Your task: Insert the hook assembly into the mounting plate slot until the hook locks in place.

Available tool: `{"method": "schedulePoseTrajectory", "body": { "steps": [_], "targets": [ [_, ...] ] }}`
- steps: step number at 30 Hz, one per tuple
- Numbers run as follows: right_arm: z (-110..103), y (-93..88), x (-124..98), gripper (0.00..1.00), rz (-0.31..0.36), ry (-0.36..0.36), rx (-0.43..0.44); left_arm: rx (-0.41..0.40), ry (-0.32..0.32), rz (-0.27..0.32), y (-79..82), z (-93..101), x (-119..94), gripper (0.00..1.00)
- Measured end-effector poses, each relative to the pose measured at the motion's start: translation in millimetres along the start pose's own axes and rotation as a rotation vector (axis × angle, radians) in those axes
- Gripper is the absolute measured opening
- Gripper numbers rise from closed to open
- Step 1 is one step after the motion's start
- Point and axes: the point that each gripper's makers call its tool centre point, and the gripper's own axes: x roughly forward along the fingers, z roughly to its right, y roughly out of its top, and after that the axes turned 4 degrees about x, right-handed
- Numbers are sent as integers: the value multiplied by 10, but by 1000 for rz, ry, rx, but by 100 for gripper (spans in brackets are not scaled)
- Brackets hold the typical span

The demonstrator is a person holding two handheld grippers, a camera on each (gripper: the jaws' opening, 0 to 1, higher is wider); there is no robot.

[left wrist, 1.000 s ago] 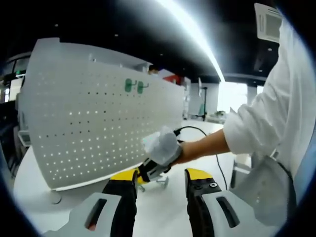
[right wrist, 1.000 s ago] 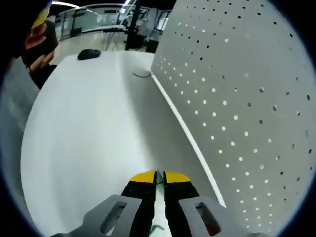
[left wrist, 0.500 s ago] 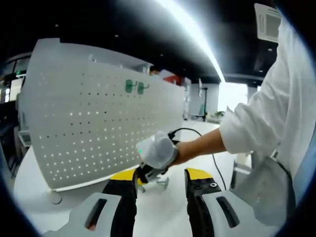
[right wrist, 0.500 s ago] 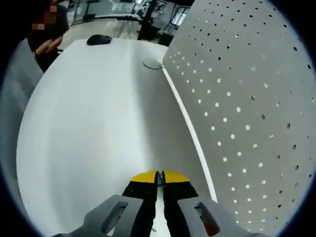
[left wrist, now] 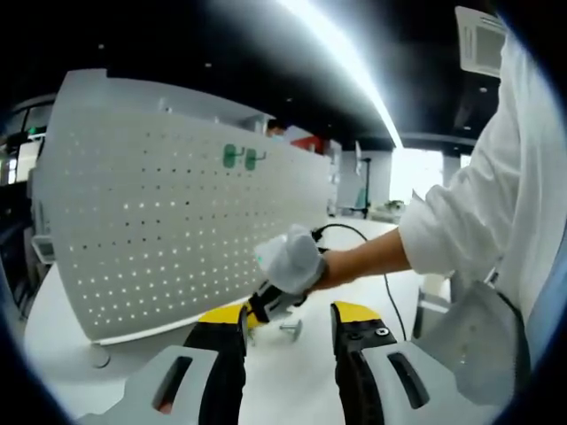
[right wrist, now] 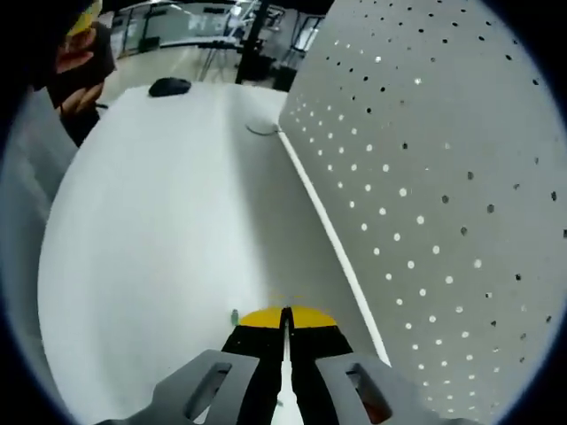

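Not far along, I'd say. Right tool (right wrist: 284, 316) is clamped narrow on the hook (left wrist: 290, 328), low over the worktop (right wrist: 151, 230) just beside the pegboard (left wrist: 177, 212). Left tool (left wrist: 288, 323) hangs wide, empty. Hook isn't in a slot yet.

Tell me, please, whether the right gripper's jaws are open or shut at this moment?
Shut. In the right gripper view the right gripper shows its yellow tips pressed together above the white table; whether they pinch anything, I cannot tell.

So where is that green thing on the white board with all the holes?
In the left gripper view, the green hooks hang side by side near the top edge of the pegboard, above and left of the person's gloved hand.
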Motion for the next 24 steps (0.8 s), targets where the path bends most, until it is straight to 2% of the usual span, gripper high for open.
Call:
{"method": "schedulePoseTrajectory", "body": {
  "steps": [6, 9, 19, 24],
  "targets": [
    [17, 143, -165, 0, 103, -11, 147, 6, -5, -4, -2, 17, 7, 38],
    [-4, 212, -258, 0, 141, -5, 179, 9, -3, -5, -5, 12, 4, 38],
    [-122, 521, -661, 0, 276, 44, 227, 11, 20, 0, 18, -64, -37, 37],
    [-245, 690, -859, 0, 335, 116, 212, 15, 18, 4, 58, -73, -65, 34]
  ]
}}
